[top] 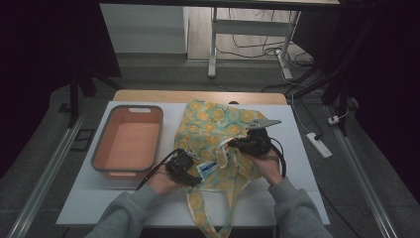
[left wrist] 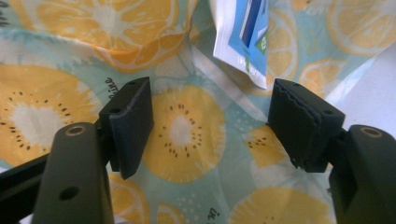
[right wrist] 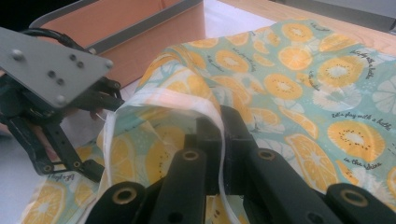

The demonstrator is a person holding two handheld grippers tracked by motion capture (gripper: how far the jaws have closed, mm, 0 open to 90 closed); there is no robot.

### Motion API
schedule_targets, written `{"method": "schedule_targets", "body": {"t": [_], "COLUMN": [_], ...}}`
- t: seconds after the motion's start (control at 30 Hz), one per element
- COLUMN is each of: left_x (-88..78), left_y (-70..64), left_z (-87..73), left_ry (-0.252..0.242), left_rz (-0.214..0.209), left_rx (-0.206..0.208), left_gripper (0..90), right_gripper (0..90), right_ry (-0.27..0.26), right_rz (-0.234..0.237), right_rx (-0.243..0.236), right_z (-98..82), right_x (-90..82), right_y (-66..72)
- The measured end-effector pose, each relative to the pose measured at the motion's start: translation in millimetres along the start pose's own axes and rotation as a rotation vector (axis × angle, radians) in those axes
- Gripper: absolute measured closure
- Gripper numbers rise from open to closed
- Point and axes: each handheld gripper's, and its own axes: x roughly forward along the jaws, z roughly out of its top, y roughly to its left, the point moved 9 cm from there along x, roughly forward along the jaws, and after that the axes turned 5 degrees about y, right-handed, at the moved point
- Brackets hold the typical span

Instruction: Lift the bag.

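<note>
A tote bag (top: 218,124) of pale fabric printed with orange slices lies in the middle of the white tabletop. My right gripper (top: 232,145) is shut on the bag's white-hemmed rim (right wrist: 159,99) and holds the mouth lifted open. My left gripper (top: 194,173) is open at the bag's mouth, its jaws (left wrist: 210,126) wide apart just over the printed fabric (left wrist: 182,130). A small white and blue packet (top: 208,167) lies at the mouth, just beyond the left jaws (left wrist: 245,37). The right gripper view shows the left gripper (right wrist: 88,168) with its grey plate (right wrist: 51,70).
An orange basin with a grey rim (top: 130,108) stands left of the bag, close behind the left gripper (right wrist: 140,37). The bag's handles (top: 218,218) trail toward the table's front edge. A wooden edge (top: 198,95) runs along the back. White tabletop (top: 297,163) extends to the right.
</note>
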Motion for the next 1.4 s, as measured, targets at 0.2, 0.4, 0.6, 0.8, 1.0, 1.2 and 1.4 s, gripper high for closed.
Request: {"method": "schedule_targets", "body": {"t": [0.2, 0.4, 0.6, 0.8, 1.0, 1.2, 1.4], "left_x": [-2.0, -4.4, -8.2, -31.0, -46.9, -68.2, -72.1], "left_y": [2.3, 2.7, 4.1, 4.0, 2.5, -3.8, -15.9], "left_z": [-0.7, -3.5, -7.4, -9.7, -13.3, -21.3, -41.6], "left_ry": [-0.016, -0.004, -0.003, -0.075, -0.117, -0.175, -0.183], "left_rz": [0.011, 0.001, -0.011, -0.039, -0.054, -0.067, -0.112], "left_rx": [0.006, 0.007, 0.008, 0.0, -0.007, -0.004, -0.003], "left_gripper": [45.3, 84.7, 89.1, 89.2, 89.2, 89.2, 89.2], "right_gripper": [87.5, 87.4, 87.2, 86.9, 86.9, 86.6, 73.3], "right_ry": [0.003, 0.005, 0.008, 0.006, 0.02, 0.049, 0.127], "right_rz": [0.002, -0.001, -0.003, -0.008, -0.006, 0.004, 0.056], "right_rx": [0.0, 0.001, 0.001, 0.008, 0.014, 0.021, 0.015], "right_z": [-0.7, -1.3, -2.6, -4.6, -8.7, -17.4, -41.9], "right_x": [1.6, 1.0, 1.0, -2.2, -0.9, 3.2, 12.7], "right_y": [0.6, -0.1, -1.7, -4.6, -5.1, -4.5, 3.3]}}
